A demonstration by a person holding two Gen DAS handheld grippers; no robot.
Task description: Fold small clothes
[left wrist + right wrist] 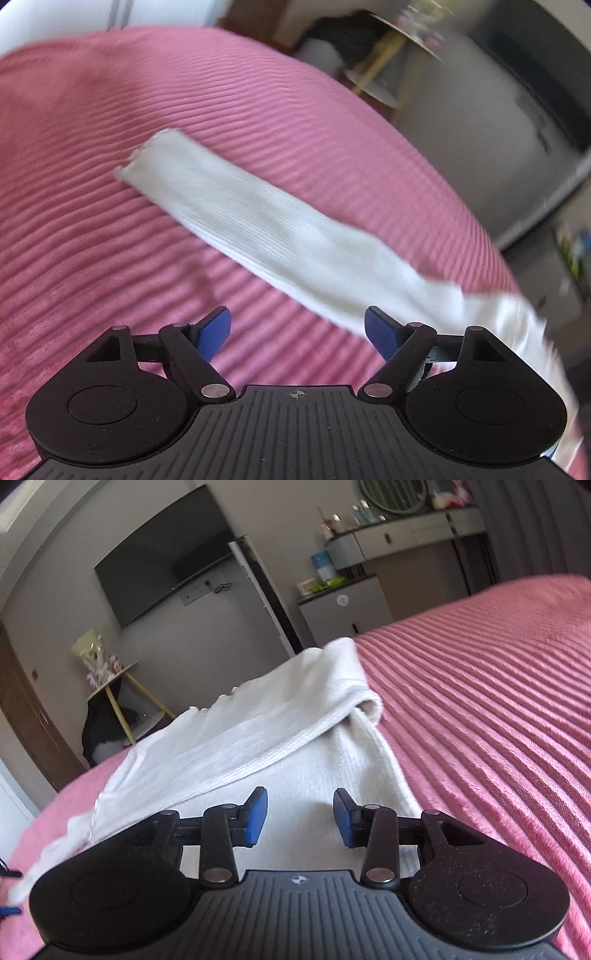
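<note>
Garment [258,734] fold only in right view; left: flat sleeve [258,229].

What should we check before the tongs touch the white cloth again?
1. Left tongs open: ok.
2. Right tongs open: ok.
3. Both tongs hold nothing: ok.
4. Cloth lies on the pink blanket: ok.
5. Cloth flat and smooth: not ok, one layer is turned over with a bunched corner near the right tongs.
6. Whole cloth in view: cannot tell, its edges run past both pictures.
</note>
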